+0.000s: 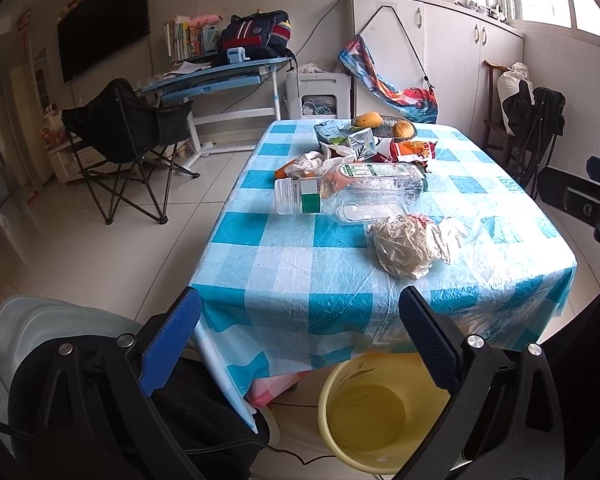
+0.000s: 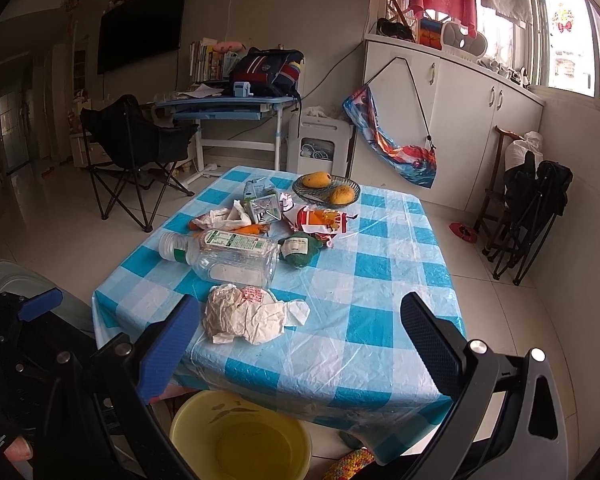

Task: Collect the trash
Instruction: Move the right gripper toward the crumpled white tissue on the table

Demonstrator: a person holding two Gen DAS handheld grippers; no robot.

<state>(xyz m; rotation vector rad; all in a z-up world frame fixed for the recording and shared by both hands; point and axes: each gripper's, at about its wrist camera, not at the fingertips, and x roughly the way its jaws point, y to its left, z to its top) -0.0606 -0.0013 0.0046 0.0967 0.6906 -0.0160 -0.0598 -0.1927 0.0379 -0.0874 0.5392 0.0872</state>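
Note:
Trash lies on a blue-checked tablecloth [image 1: 284, 264] [image 2: 380, 288]: a crumpled paper wrapper [image 1: 404, 246] [image 2: 244, 314] nearest the front edge, a clear plastic bottle [image 1: 352, 188] [image 2: 228, 256] on its side behind it, then a milk carton [image 1: 360, 140] [image 2: 264, 210], snack bags [image 1: 414, 150] [image 2: 324, 220] and a green packet [image 2: 300, 250]. An empty yellow bucket [image 1: 364, 412] [image 2: 240, 436] stands on the floor under the front edge. My left gripper [image 1: 300, 340] and right gripper [image 2: 300, 340] both hang open before the table, holding nothing.
A glass bowl [image 2: 352, 196] with mangoes [image 1: 367, 120] sits at the table's far end. A black folding chair [image 1: 128, 136] and a blue desk [image 1: 216, 76] stand at the left, white cabinets [image 2: 460, 112] and folded chairs [image 2: 528, 208] at the right.

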